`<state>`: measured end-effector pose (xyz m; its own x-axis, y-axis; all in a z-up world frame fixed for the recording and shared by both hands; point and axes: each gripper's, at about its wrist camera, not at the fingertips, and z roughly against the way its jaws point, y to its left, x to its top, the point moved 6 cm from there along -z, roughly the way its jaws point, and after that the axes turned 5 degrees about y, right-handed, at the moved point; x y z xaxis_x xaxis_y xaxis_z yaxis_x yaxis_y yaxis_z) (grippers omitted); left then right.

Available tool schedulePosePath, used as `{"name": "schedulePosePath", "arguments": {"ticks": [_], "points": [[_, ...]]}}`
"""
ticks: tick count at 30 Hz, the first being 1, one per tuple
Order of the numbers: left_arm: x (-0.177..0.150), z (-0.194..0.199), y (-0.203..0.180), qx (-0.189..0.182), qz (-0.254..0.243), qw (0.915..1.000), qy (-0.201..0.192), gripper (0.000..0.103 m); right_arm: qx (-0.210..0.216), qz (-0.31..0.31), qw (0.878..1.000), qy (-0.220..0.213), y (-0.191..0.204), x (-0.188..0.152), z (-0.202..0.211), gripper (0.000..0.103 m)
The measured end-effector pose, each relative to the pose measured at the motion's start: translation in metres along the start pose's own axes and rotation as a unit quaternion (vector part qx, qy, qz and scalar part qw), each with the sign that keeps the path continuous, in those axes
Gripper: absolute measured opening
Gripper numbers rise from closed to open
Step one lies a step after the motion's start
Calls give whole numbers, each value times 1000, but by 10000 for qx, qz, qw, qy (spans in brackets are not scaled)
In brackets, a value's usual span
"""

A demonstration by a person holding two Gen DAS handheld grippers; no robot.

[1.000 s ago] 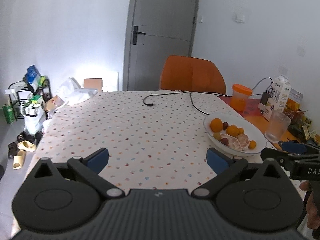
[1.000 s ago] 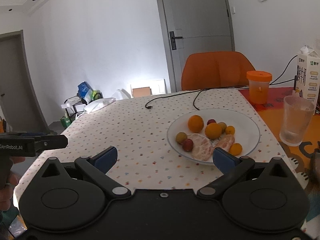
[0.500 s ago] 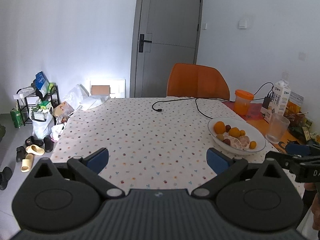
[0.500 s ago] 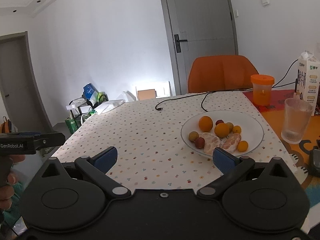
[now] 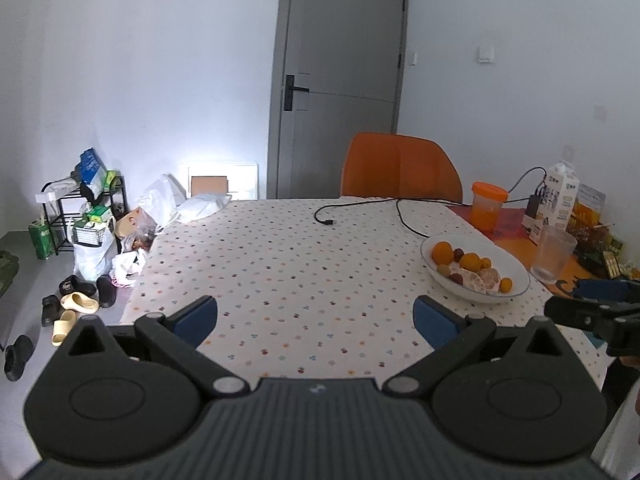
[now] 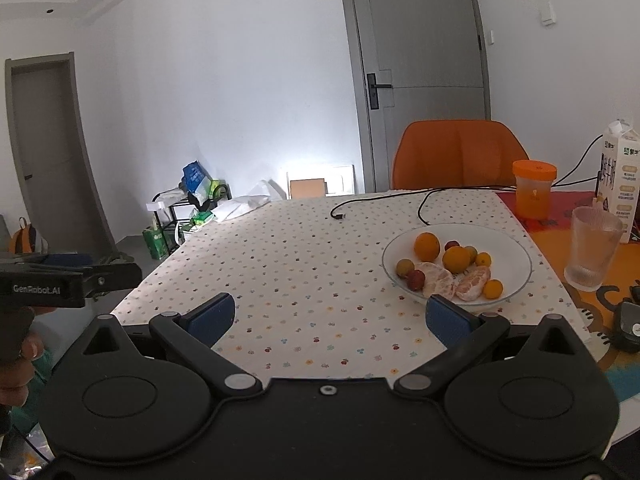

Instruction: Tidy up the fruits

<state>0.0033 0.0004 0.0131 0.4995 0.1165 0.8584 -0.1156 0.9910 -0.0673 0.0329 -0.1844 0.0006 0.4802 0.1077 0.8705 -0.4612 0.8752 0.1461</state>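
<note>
A: Where is the fruit?

B: All of it sits in a white bowl (image 6: 516,276) on the dotted cloth (image 6: 304,272) covering the counter (image 5: 532,328), toward the right side. Two oranges (image 6: 427,246) lie at the back of the bowl, two peeled citrus pieces (image 6: 440,282) at the front, and small reddish and yellow-green fruits (image 6: 405,267) around them.

A: And the grippers?

B: The left hand-held gripper (image 5: 315,316) hovers over the near edge of the counter with its blue pads (image 5: 198,316) spread wide and nothing between them. The right hand-held gripper (image 6: 330,314) is the same: jaws far apart, holding nothing. Its right pad (image 6: 446,320) appears just in front of the bowl's near rim, though I can't tell whether it touches.

A: Can each camera see the other tool?

B: Yes. The right wrist view shows the left tool's black body at the far left with fingers (image 6: 16,360) wrapped below it. The left wrist view shows the right tool at the far right edge.

A: What else is on the counter?

B: A ribbed clear glass (image 6: 594,248) just right of the bowl, an orange-lidded jar (image 6: 534,190) behind it, a milk carton (image 6: 618,176) farther right, and a black cable (image 6: 380,200) trailing across the cloth. An orange chair (image 6: 456,156) stands at the far side, before a grey door (image 6: 424,76).
</note>
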Motion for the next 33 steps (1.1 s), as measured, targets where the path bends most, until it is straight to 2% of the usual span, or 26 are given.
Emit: {"name": "schedulePosePath", "arguments": {"ticks": [33], "points": [[-2,3,2,1,-18,10000,32,103,-20,47,10000,27,-1,1,2,103]]}}
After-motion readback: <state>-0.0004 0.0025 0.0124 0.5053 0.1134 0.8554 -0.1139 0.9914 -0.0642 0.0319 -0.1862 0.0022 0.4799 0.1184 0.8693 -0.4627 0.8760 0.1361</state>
